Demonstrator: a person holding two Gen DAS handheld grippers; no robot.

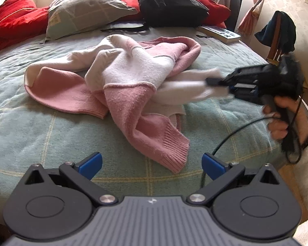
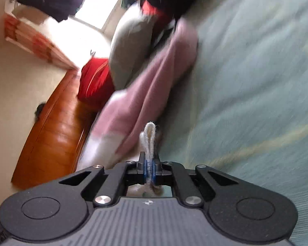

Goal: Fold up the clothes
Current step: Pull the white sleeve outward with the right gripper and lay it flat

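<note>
My right gripper (image 2: 149, 169) pinches the pink and white sweater (image 1: 121, 75) (its white edge) on the bed (image 1: 51, 127); my left gripper (image 1: 152, 165) fingers are wide apart

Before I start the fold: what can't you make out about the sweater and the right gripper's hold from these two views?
- Right gripper: pinches a white edge; which part of the sweater, both views blur.
- Left wrist view: the sweater is crumpled; its sleeves are hidden in its own folds.
- Right wrist view: motion blur smears the bedspread.
- Left gripper: open, empty.
</note>
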